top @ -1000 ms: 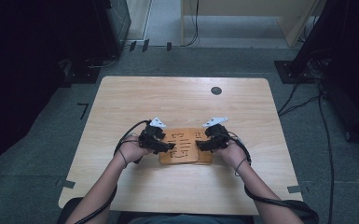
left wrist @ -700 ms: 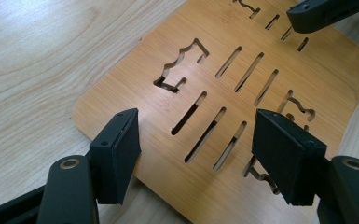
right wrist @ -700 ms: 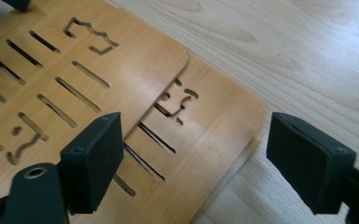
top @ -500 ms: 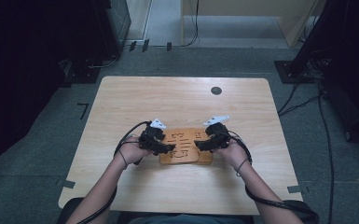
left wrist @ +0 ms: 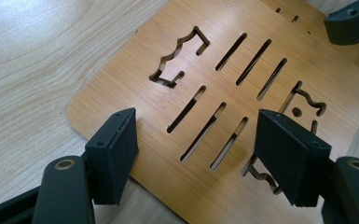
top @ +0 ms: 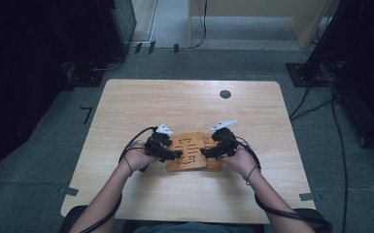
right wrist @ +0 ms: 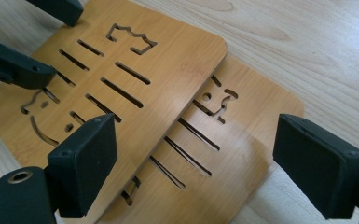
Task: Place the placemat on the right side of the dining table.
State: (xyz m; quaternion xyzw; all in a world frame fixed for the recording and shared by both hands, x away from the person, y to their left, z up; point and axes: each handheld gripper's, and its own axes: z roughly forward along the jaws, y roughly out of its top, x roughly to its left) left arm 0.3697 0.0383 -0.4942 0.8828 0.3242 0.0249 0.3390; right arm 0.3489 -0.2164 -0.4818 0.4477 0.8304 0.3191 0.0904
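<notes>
Two stacked wooden boards (top: 194, 151) | between left gripper (top: 177, 155) and right gripper (top: 205, 153) | both released, left just opening

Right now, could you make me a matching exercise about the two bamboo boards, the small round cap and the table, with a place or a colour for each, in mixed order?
Things
1. upper board
2. lower board
3. round cap
4. table

Descriptions
a. dark, set in the tabletop near its far edge
b. pale wood, carries everything else
c. partly covered, sticks out at one side
d. lies on top of its twin

Pairs: 1-d; 2-c; 3-a; 4-b
</notes>
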